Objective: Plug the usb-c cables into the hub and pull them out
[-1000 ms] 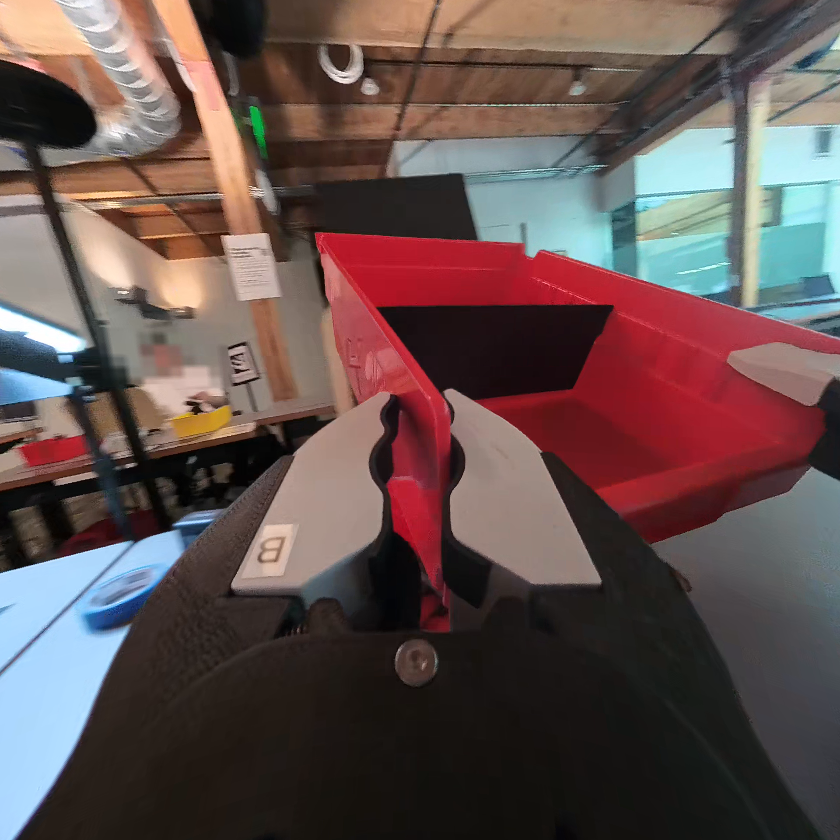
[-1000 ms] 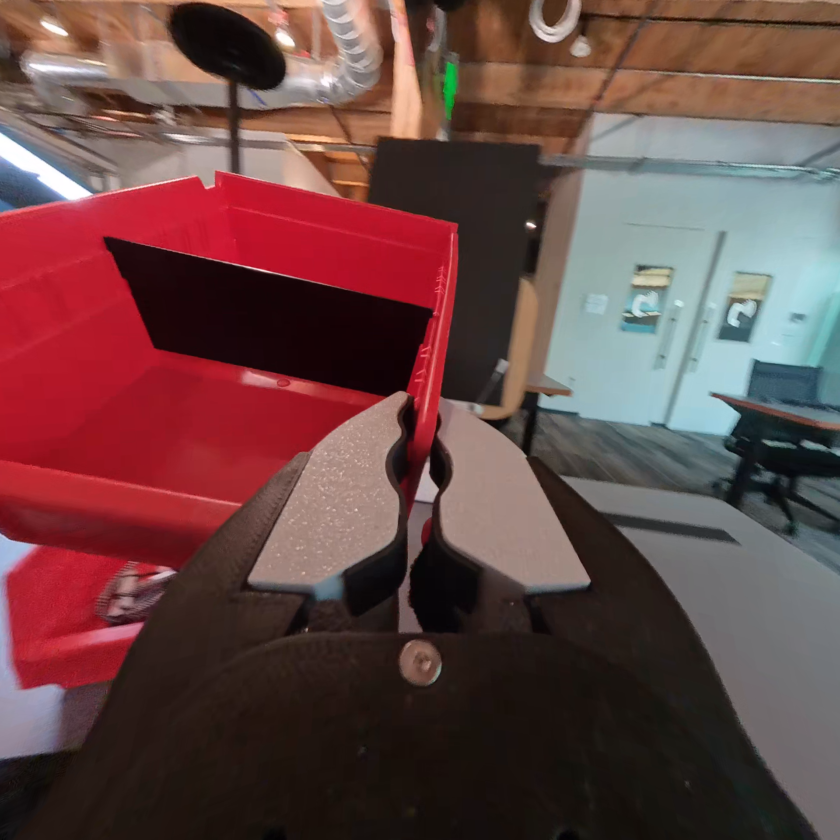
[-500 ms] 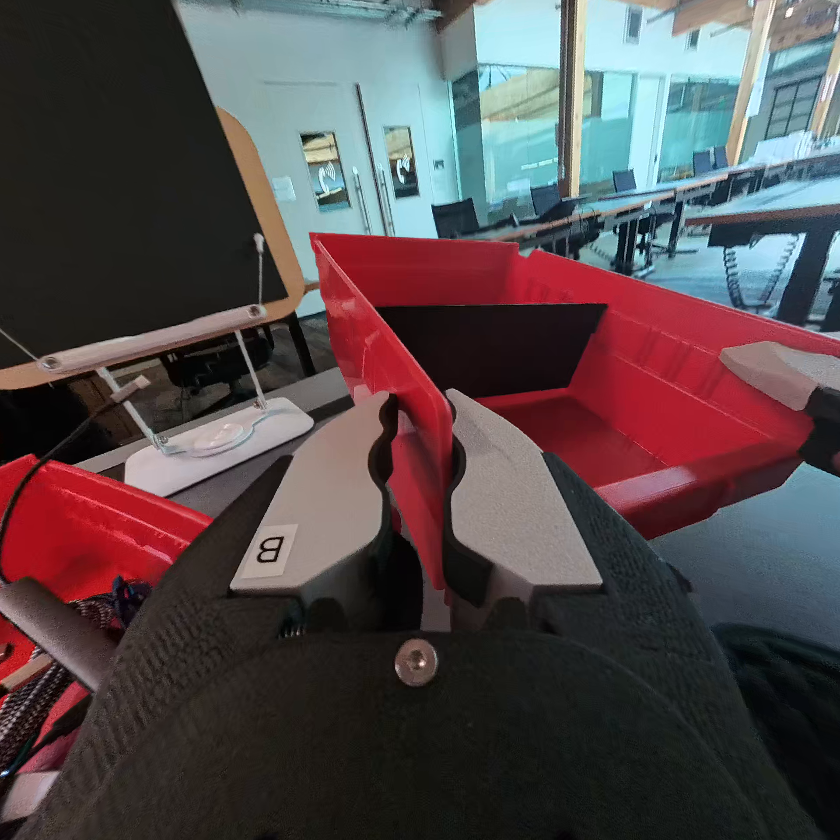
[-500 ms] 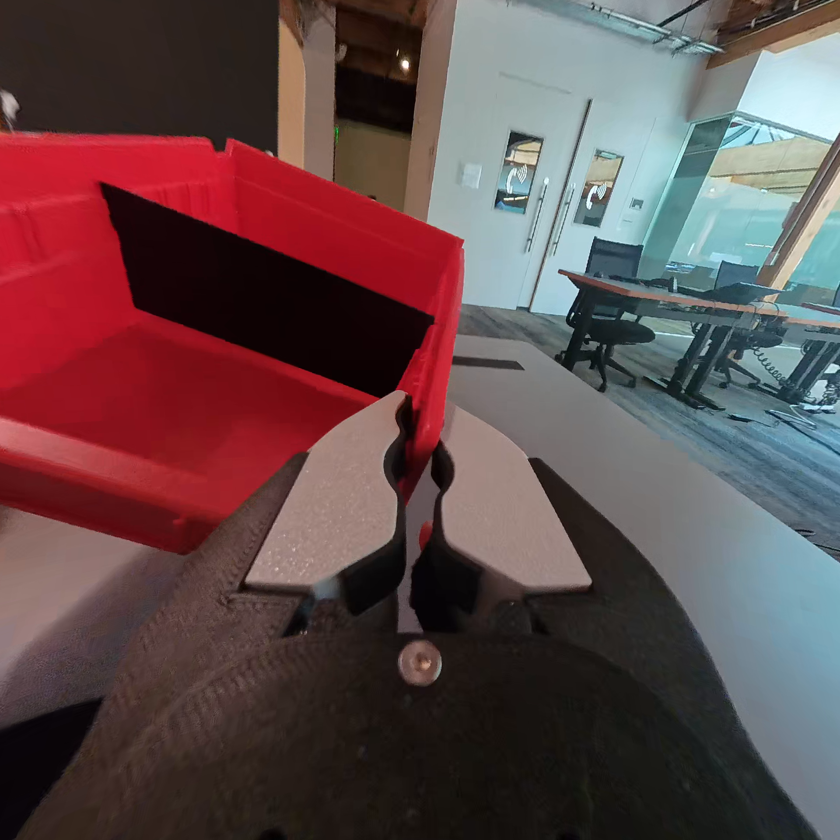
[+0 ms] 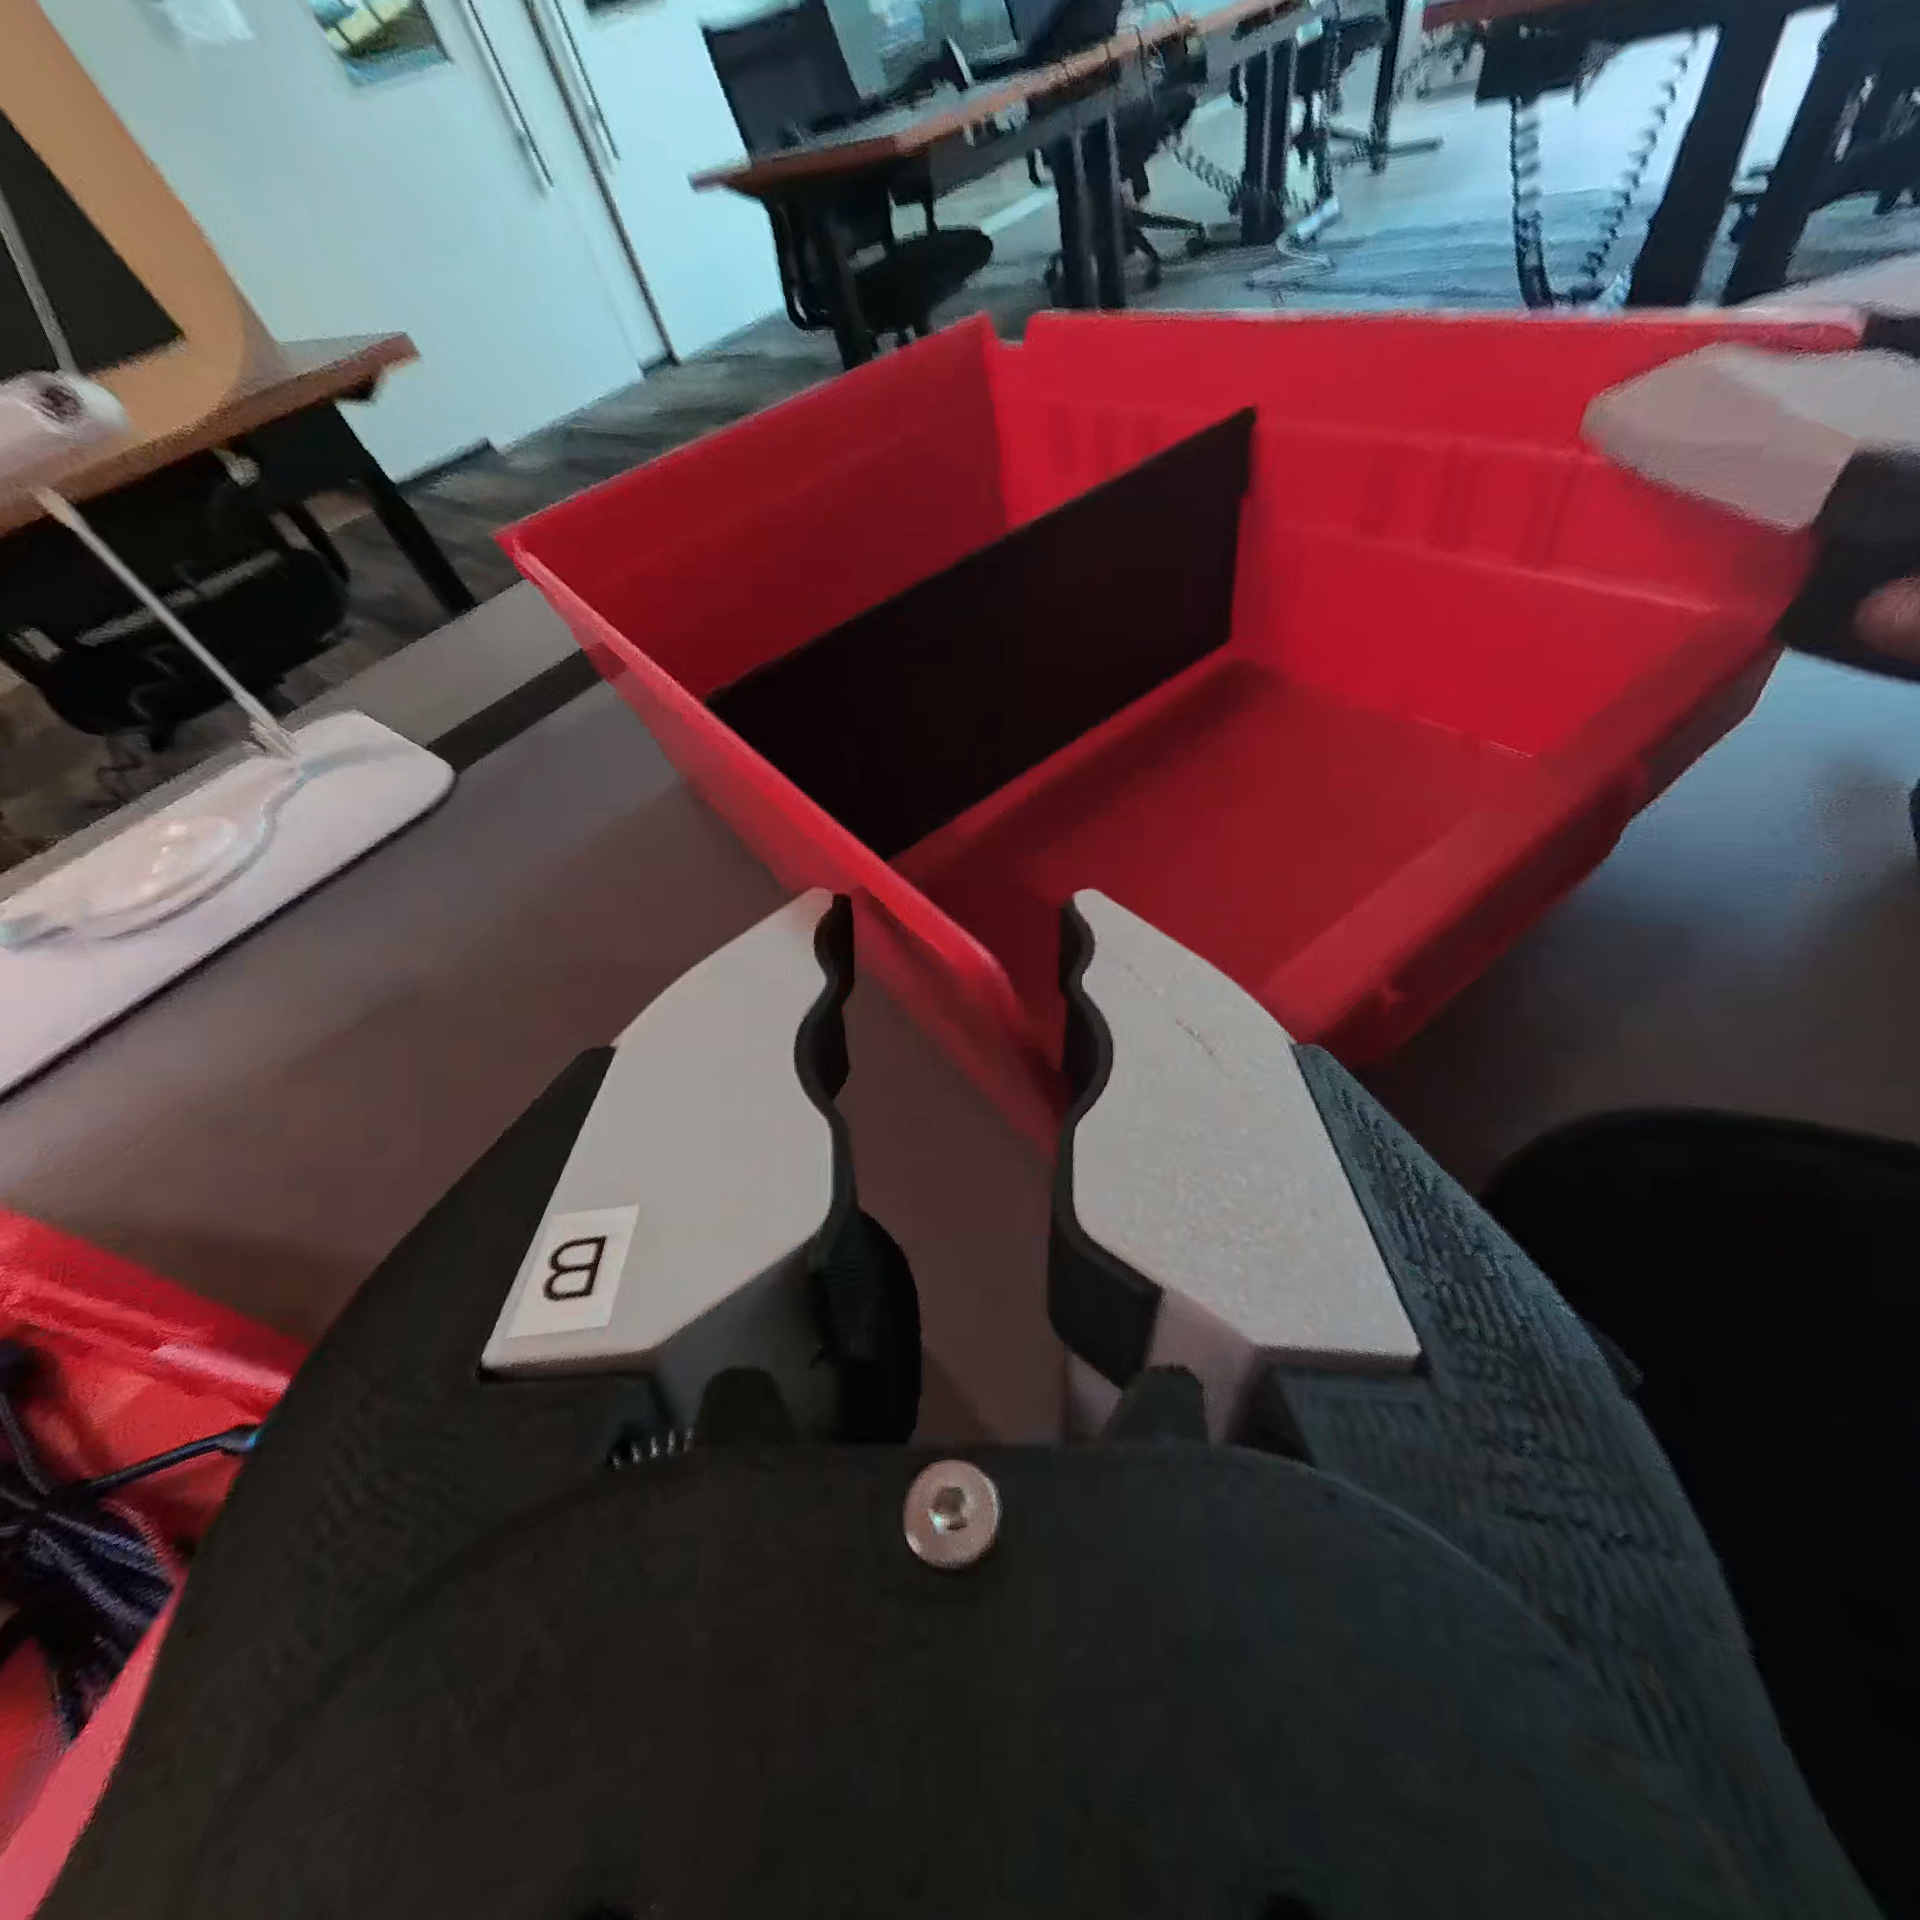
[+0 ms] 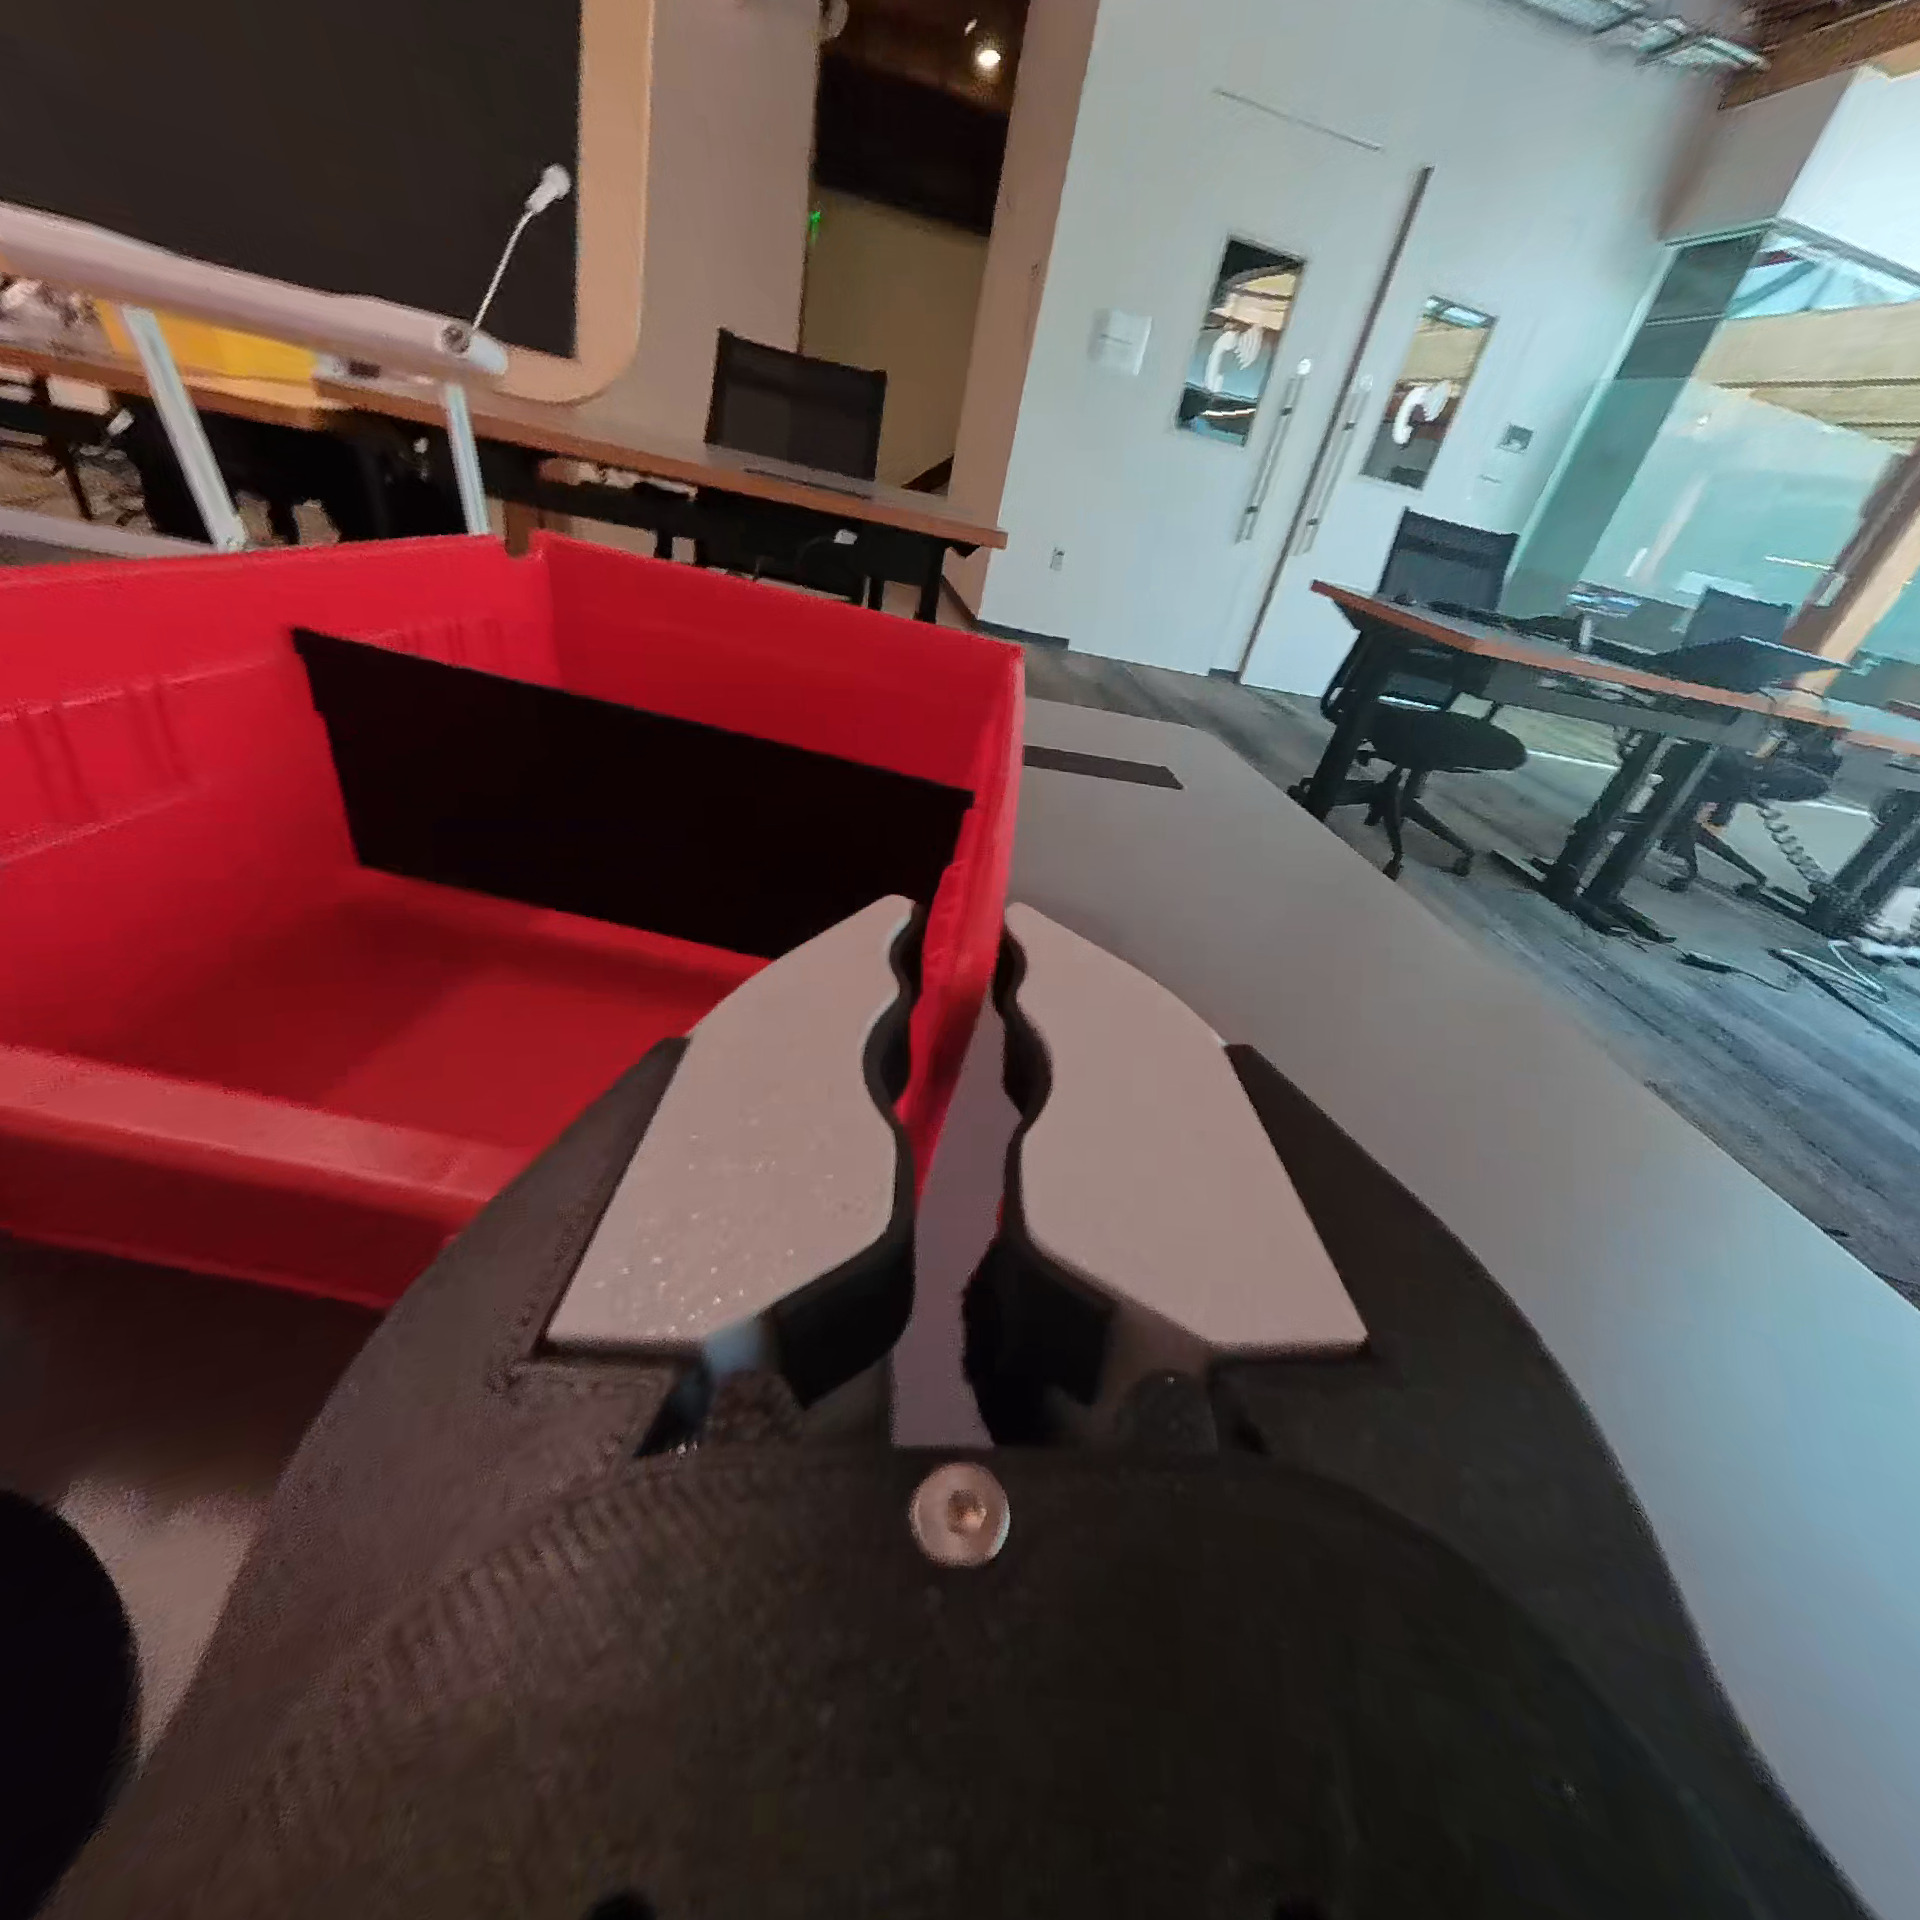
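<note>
The empty red bin [image 5: 1195, 748], split by a black divider [image 5: 997, 634], sits on the grey worktop [image 5: 416, 987], one side wall in each hand-held gripper's reach, apparently just set there for the cables. The left hand-held gripper [image 5: 956, 935] is spread wide, straddling the near wall without pinching it. The right hand-held gripper [image 6: 958, 940] stands narrow around the opposite wall; whether it grips, I cannot tell. Cables [image 5: 62, 1558] lie in another red bin [image 5: 114, 1392] at the worktop's left edge; no hub shows.
</note>
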Motion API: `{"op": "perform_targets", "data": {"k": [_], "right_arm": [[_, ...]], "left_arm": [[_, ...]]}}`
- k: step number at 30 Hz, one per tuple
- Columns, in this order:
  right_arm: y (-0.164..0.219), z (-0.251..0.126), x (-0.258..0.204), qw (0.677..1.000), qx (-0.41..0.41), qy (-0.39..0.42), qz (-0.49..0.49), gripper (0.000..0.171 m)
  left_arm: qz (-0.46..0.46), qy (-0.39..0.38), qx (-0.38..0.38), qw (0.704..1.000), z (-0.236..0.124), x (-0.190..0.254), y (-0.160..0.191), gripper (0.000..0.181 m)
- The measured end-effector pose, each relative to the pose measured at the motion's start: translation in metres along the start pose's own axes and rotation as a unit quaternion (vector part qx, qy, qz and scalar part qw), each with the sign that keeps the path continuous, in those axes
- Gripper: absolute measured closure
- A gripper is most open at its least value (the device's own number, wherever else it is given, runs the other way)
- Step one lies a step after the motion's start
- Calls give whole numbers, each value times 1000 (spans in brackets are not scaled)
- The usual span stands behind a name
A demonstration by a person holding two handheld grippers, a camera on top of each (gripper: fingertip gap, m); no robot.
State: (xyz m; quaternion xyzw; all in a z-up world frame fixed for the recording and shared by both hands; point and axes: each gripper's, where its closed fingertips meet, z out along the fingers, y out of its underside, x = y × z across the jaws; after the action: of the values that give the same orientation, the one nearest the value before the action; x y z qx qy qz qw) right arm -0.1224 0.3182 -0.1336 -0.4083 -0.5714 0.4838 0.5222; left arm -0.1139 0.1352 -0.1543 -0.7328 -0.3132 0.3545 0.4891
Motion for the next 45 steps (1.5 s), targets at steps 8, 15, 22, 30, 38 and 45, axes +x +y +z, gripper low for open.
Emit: {"op": "perform_targets", "data": {"k": [8,15,22,30,38,45], "right_arm": [[-42,-19,24,987,151,10,59,82],[-66,-38,44,941,245,-46,227,79],[-70,-42,40,946,254,-44,199,85],[-69,-39,7,958,223,-113,140,90],[-98,-62,-78,937,233,-248,80,100],[-4,-41,-150,930,-89,-341,-102,124]], "left_arm": [[116,-65,16,991,-66,-33,-16,120],[146,-47,-211,965,-112,-96,73,116],[130,-50,-350,926,-139,-135,129,149],[112,-46,-377,918,-201,-163,154,146],[139,-49,-387,910,-268,-189,177,143],[155,-39,-402,902,-318,-193,192,142]]}}
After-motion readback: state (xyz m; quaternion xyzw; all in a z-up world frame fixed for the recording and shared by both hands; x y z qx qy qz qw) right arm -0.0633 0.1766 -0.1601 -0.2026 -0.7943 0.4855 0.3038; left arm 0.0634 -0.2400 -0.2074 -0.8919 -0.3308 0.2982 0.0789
